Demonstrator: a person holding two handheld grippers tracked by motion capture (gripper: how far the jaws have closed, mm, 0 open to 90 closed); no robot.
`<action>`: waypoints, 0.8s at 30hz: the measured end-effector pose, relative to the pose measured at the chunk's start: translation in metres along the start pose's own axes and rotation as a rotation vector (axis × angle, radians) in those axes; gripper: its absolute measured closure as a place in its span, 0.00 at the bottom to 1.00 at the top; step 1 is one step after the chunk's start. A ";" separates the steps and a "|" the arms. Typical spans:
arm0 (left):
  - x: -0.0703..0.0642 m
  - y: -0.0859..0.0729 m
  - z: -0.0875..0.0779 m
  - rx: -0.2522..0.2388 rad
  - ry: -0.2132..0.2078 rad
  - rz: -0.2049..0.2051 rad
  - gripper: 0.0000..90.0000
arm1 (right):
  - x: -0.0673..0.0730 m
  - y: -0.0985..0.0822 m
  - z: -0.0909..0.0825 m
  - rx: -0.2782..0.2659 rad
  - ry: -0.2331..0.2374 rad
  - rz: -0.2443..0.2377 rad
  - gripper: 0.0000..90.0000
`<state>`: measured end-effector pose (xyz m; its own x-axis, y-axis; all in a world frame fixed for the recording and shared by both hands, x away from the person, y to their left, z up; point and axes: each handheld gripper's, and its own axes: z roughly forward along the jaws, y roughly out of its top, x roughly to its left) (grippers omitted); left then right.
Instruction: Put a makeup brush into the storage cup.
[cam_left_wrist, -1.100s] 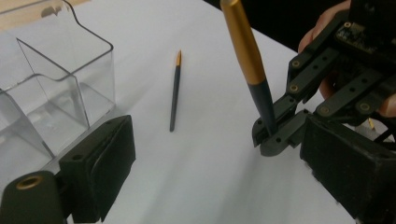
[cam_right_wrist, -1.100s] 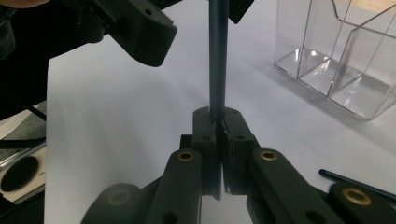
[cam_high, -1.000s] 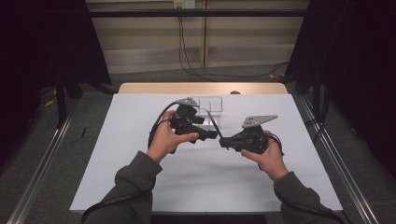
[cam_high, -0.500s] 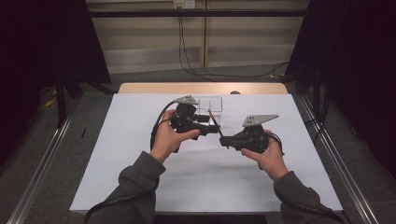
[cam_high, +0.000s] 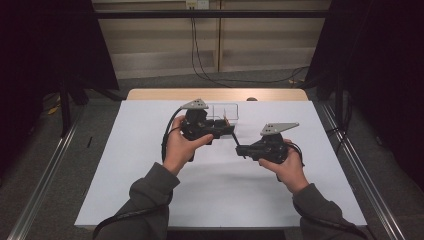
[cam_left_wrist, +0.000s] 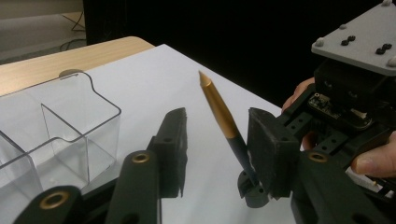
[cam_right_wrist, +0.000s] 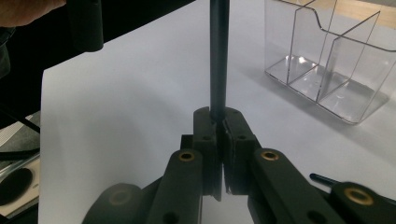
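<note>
- Showing a handover in mid-air: the right tool (cam_high: 239, 149) is clenched on the dark lower end of a slim pen with a gold tapered barrel and dark grip section (cam_left_wrist: 222, 117), which stands tilted above the white paper-covered desk (cam_high: 150, 200), just right of centre.
- The left tool (cam_left_wrist: 217, 140) has its jaws to either side of the pen's dark section; they have just been closing, but a clear gap remains at the left pad, so the pen is not yet grasped by it.
- Handling, as a judgement: the pen looks light, stiff and smooth; the glossy gold barrel narrows to a point and would likely slide between flat pads. The straight dark section, just above the right tool's grip, seems the surer place to take hold.
- A clear, hard plastic organiser box with thin inner dividers (cam_high: 225, 113) stands on the desk just beyond the left tool, its compartments empty.
- Beyond the white sheet, a pale wooden edge (cam_high: 215, 94) of the desk shows at the far side.
</note>
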<state>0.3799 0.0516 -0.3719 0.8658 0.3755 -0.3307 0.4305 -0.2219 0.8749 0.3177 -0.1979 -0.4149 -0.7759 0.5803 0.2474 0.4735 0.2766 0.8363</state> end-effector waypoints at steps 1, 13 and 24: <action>0.000 0.000 0.000 -0.001 0.001 0.001 0.69 | 0.000 0.000 0.000 0.000 0.003 -0.002 0.95; -0.004 0.000 0.000 -0.040 -0.001 -0.037 0.84 | 0.002 0.001 0.002 -0.008 0.003 0.001 0.95; -0.010 0.000 0.005 -0.089 -0.023 -0.047 0.90 | 0.003 0.000 0.006 -0.019 0.010 0.005 0.94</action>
<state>0.3726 0.0435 -0.3703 0.8510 0.3629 -0.3796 0.4477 -0.1234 0.8856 0.3177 -0.1916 -0.4166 -0.7778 0.5737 0.2568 0.4695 0.2587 0.8442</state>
